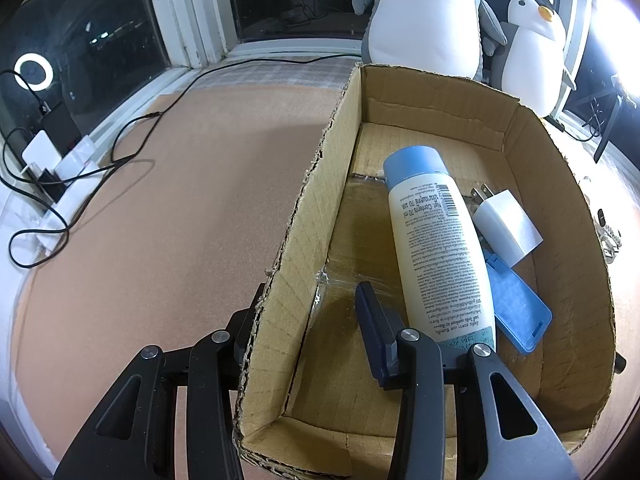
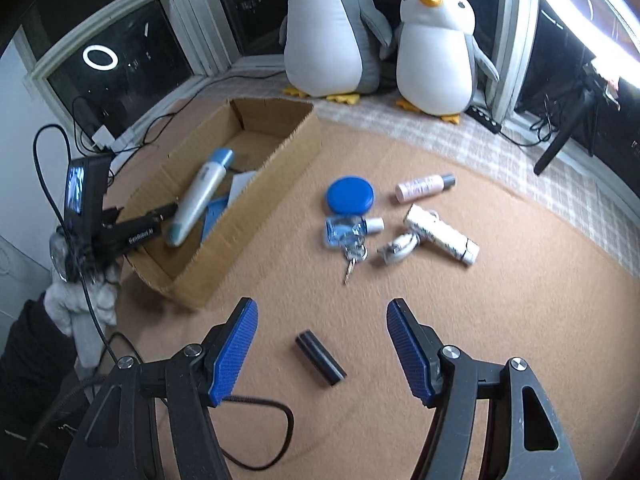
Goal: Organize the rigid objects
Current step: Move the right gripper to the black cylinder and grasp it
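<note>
**Box gripped on the left, loose items waiting on the right**

Our left gripper [image 1: 304, 320] straddles the near-left wall of the cardboard box [image 1: 560, 184]: 1 finger sits outside the wall and the other inside, clamped onto the cardboard. Inside the box we see a white bottle with a blue cap [image 1: 436, 240] lying on its side, its base close to our inner finger. Beside it lies a white plug adapter [image 1: 506, 226], partly resting on a flat blue case [image 1: 516, 304].

Our right gripper [image 2: 322, 346] hangs over the tan mat [image 2: 500, 320] with its blue pads [image 2: 236, 352] spread apart and nothing between them touching either pad. A small black cylinder [image 2: 320, 358] lies on the mat in the gap between the fingers, apart from both.

Farther out on the mat, to the right of the box, we see a round blue lid [image 2: 350, 195], a pink-and-white bottle [image 2: 425, 187], a small clear bottle with a white cap [image 2: 352, 230], a set of keys [image 2: 354, 258], a white cable [image 2: 398, 248] and a white tube [image 2: 442, 234]. 2 plush penguins [image 2: 332, 32] sit by the window behind the box.
</note>
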